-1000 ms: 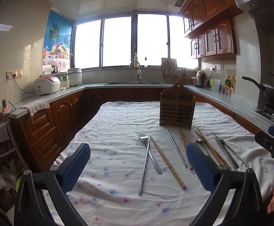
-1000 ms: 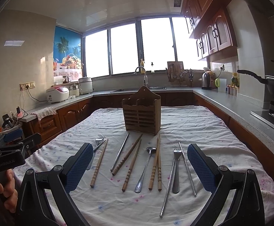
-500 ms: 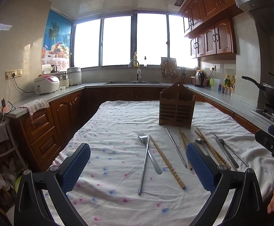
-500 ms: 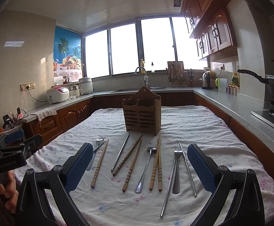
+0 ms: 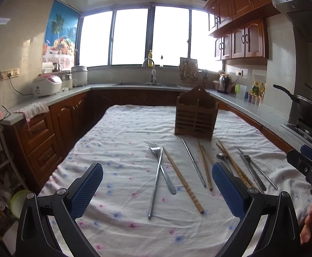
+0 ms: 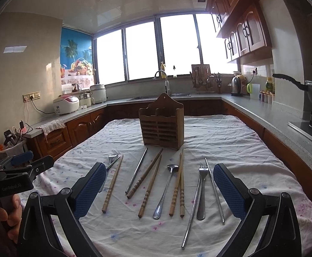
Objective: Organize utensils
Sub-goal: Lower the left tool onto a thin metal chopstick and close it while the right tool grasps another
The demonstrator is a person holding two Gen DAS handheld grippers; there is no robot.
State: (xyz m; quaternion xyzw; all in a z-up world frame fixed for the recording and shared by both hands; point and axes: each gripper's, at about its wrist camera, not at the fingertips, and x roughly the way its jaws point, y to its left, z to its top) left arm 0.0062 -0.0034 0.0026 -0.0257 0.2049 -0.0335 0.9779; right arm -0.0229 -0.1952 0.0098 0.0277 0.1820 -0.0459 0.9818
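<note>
**Utensils laid out, both grippers empty**

Left wrist view: the left gripper (image 5: 157,189) hangs spread wide above the bench (image 5: 117,141), holding nothing. A fork (image 5: 162,169) and a steel chopstick (image 5: 155,182) cross just ahead of it, long axes running away toward the holder (image 5: 195,118). The holder stands upright behind the row, probably so each piece can be dropped in from above.

Right wrist view: the right gripper (image 6: 159,189) is likewise spread and empty. The spoon (image 6: 166,189), wooden chopsticks (image 6: 178,184) and another fork (image 6: 201,190) lie side by side, heads and tips toward the holder, handles toward the gripper, seemingly for an easy pinch.
</note>
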